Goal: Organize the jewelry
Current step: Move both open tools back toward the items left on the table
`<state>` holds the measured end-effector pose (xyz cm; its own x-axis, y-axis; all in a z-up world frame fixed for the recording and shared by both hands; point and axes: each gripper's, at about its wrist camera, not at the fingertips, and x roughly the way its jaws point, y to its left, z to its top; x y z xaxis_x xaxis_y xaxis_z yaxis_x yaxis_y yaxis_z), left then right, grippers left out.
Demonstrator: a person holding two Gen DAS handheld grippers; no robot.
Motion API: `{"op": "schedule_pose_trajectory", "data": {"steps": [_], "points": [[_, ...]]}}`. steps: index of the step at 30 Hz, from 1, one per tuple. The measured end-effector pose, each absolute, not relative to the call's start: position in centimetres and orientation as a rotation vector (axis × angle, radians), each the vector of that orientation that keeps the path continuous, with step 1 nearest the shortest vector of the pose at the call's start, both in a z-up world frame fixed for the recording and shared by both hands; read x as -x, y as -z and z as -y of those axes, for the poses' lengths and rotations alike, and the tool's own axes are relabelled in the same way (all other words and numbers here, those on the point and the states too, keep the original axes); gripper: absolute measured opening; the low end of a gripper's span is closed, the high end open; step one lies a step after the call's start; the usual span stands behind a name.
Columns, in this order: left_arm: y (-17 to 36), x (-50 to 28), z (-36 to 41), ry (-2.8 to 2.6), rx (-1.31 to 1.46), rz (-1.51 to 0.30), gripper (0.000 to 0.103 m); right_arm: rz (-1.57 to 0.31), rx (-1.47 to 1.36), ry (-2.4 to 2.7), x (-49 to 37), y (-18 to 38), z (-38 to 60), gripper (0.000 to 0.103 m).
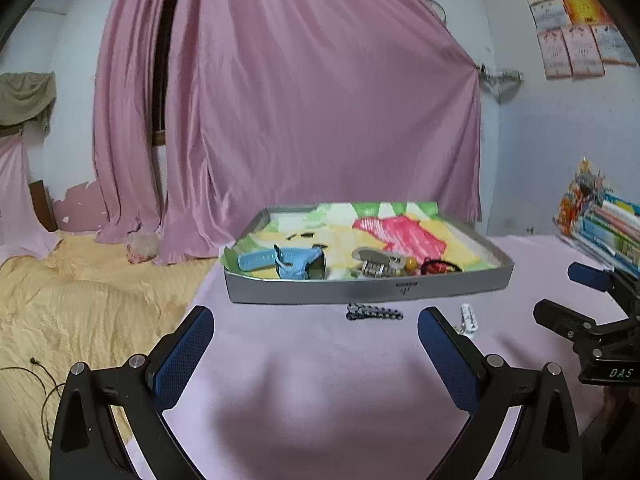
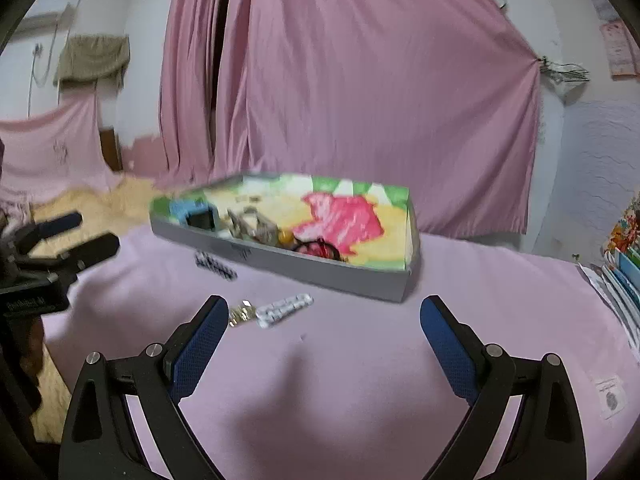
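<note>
Left wrist view: we saw the grey tray (image 1: pixel 360 290) w/ a blue watch (image 1: pixel 288 262), a metal watch (image 1: pixel 374 262) and a red piece (image 1: pixel 436 267) already inside. A dark bracelet (image 1: pixel 374 313) and a white bracelet (image 1: pixel 469 318) lay on the pink cloth (image 1: pixel 320 392) in front of it, not yet sorted. Our left gripper (image 1: pixel 316 344) hung spread wide, empty.

Right wrist view: blurry. Our right gripper (image 2: pixel 324 336) was likewise spread, holding nothing, w/ the white bracelet and a small gold piece (image 2: pixel 241 313) nearest its left finger. We judged approx. half done.
</note>
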<state>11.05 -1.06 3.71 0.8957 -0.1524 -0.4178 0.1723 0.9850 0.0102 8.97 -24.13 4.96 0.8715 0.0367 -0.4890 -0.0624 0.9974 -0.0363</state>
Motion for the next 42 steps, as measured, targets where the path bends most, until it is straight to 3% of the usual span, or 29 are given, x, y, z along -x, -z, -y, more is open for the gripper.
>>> {"op": "schedule_pose_trajectory", "data": {"steps": [10,21,26,40,42], "points": [[-2.7,-15.4,1.4,0.250,-0.091,-0.615,0.102,-0.767,0.043,-0.179,-13.9,-3.3,24.1,0.094],[-2.0,-19.3,1.7,0.331,-0.058,-0.732,0.101,-0.809,0.130,-0.190,-17.0,-3.4,22.3,0.094],[-1.6,-20.6,2.3,0.375,-0.031,-0.790,0.085,-0.826,0.139,-0.183,-18.1,-3.2,22.2,0.093],[-0.7,-23.2,4.5,0.415,-0.001,-0.863,0.066,-0.863,0.155,-0.184,-19.6,-2.4,22.0,0.091],[-0.5,-23.4,4.7,0.433,0.001,-0.879,0.055,-0.865,0.163,-0.177,-19.6,-2.4,22.1,0.091]]}}
